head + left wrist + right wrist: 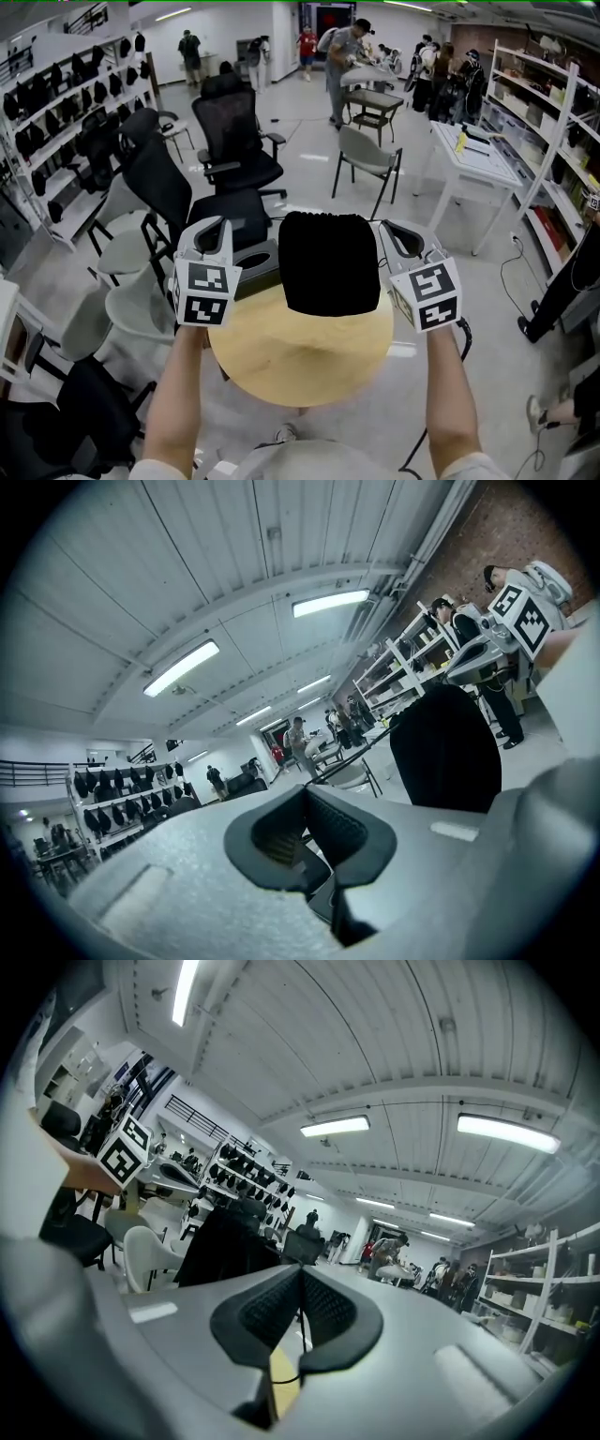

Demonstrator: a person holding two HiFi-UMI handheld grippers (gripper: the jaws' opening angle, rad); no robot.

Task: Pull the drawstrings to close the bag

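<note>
A black drawstring bag (330, 262) hangs in the air between my two grippers, above a round wooden table (300, 361), and its top edge is gathered. My left gripper (217, 225) is level with the bag's top left corner, jaws shut. The right gripper (392, 228) mirrors it at the top right corner. In the right gripper view a thin black drawstring (301, 1330) runs down between the shut jaws (300, 1283), with the bag (225, 1246) to the left. The left gripper view has its shut jaws (305, 803) and the bag (445, 747) to the right; the cord there is hard to make out.
A grey box (255, 267) sits on the table behind the bag's left side. Black office chairs (234, 141) and pale chairs (131, 300) crowd the left. A grey chair (367, 157) and a white table (473, 159) stand farther back, with shelving on both sides and several people beyond.
</note>
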